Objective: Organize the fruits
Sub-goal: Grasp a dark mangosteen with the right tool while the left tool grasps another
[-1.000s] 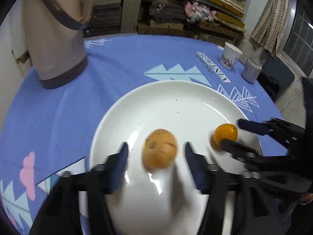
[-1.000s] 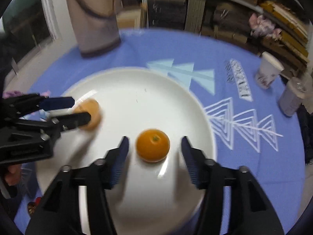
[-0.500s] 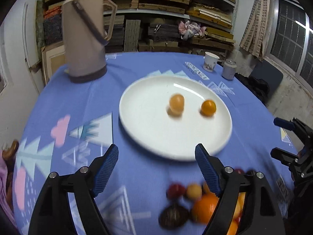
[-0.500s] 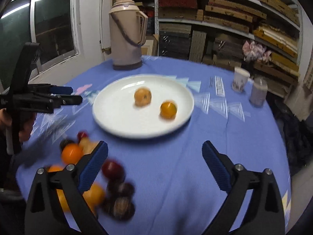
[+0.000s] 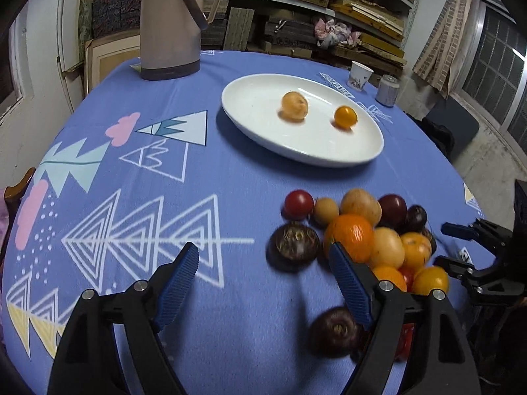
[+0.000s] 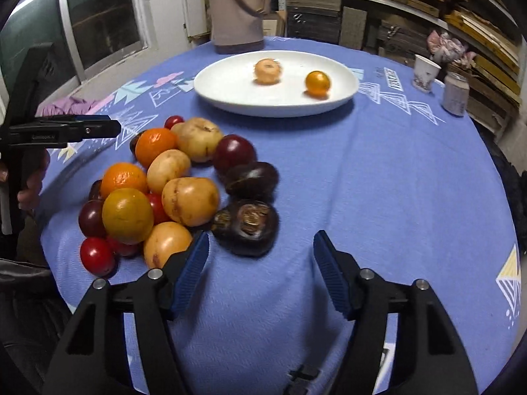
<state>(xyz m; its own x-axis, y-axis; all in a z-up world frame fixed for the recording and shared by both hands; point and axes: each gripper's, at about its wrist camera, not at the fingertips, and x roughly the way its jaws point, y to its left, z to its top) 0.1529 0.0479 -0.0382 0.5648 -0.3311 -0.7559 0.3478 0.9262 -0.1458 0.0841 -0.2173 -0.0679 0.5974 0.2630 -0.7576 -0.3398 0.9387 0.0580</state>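
A white plate (image 5: pixel 257 108) (image 6: pixel 230 89) at the far side of the blue tablecloth holds a tan fruit (image 5: pixel 294 107) (image 6: pixel 267 70) and a small orange fruit (image 5: pixel 345 117) (image 6: pixel 317 83). Near me lies a pile of several fruits (image 5: pixel 359 230) (image 6: pixel 154 144): orange, yellow, red and dark purple. My left gripper (image 5: pixel 263 260) (image 6: pixel 115 125) is open and empty, with a dark purple fruit (image 5: pixel 293 247) just ahead of it. My right gripper (image 6: pixel 260 247) (image 5: pixel 443 245) has its jaws closing on nothing, a dark fruit (image 6: pixel 247 227) just beyond the tips.
A tall beige thermos (image 5: pixel 169 33) (image 6: pixel 237 10) stands behind the plate. A paper cup (image 5: pixel 360 75) (image 6: pixel 425 72) and a small jar (image 5: pixel 388 90) (image 6: pixel 456 93) sit at the far right. Shelves of stacked boards line the back wall.
Both grippers pulled back from the plate to the fruit pile, leaving the tan fruit and the small orange fruit on it. The right jaws stand narrower than half a second ago.
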